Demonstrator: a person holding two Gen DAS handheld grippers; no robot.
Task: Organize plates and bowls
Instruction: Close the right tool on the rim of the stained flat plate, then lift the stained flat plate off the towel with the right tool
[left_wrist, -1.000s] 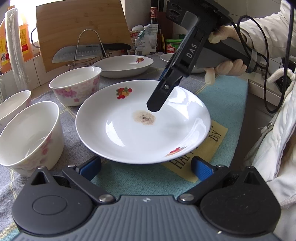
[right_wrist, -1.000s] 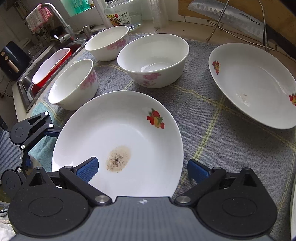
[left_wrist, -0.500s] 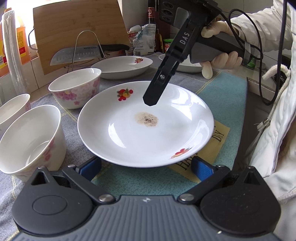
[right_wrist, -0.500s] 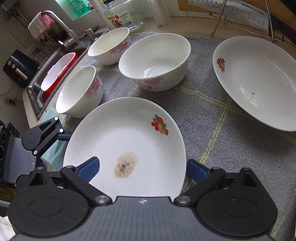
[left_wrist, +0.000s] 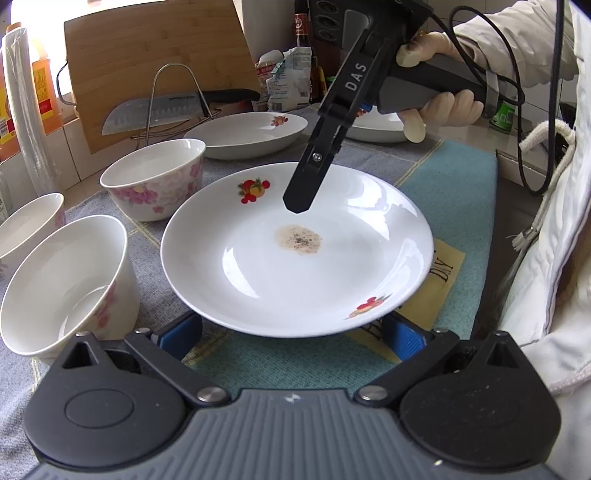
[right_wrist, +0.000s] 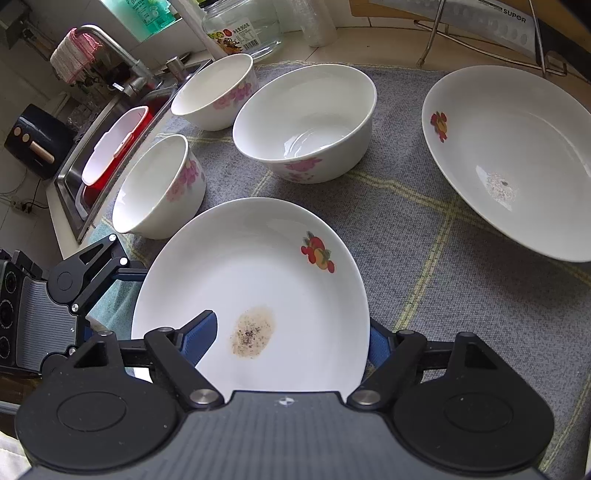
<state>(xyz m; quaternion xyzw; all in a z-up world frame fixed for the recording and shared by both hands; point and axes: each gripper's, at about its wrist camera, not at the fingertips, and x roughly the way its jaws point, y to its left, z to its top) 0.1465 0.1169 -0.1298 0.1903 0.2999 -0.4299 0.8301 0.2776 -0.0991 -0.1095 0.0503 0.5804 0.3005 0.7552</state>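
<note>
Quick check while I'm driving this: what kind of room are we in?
Most likely a home kitchen counter: a steel sink with a faucet beside the mat, a knife on a rack before a bamboo cutting board, and sauce bottles behind.

At my twelve o'clock a bamboo cutting board (left_wrist: 159, 70) leans behind a knife (left_wrist: 162, 110) on a wire rack (left_wrist: 177, 96). At ten o'clock I see the sink (right_wrist: 74, 177), faucet (right_wrist: 122, 55) and glass jar (right_wrist: 243, 29).
</note>
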